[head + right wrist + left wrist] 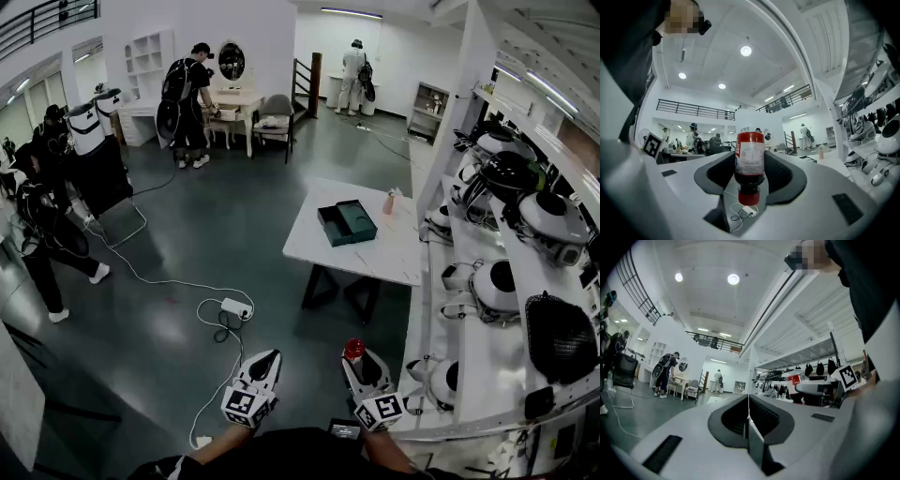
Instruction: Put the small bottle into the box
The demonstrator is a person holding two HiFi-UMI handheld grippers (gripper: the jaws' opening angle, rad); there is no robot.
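Note:
A small bottle (750, 157) with dark red contents, a white label and a red cap sits between the jaws of my right gripper (750, 169), which is shut on it, cap end towards the camera. In the head view the bottle (353, 350) shows as a red tip at my right gripper (356, 362), low in the picture. My left gripper (263, 361) is beside it, shut with nothing in it; its jaws meet in the left gripper view (748, 414). The dark green box (346, 223) lies open on a white table (394, 253) well ahead of both grippers.
A pink bottle (388, 202) stands near the table's far right corner. White shelves (506, 309) with robot heads run along the right. A power strip and cable (232, 309) lie on the grey floor. People stand at the left and back.

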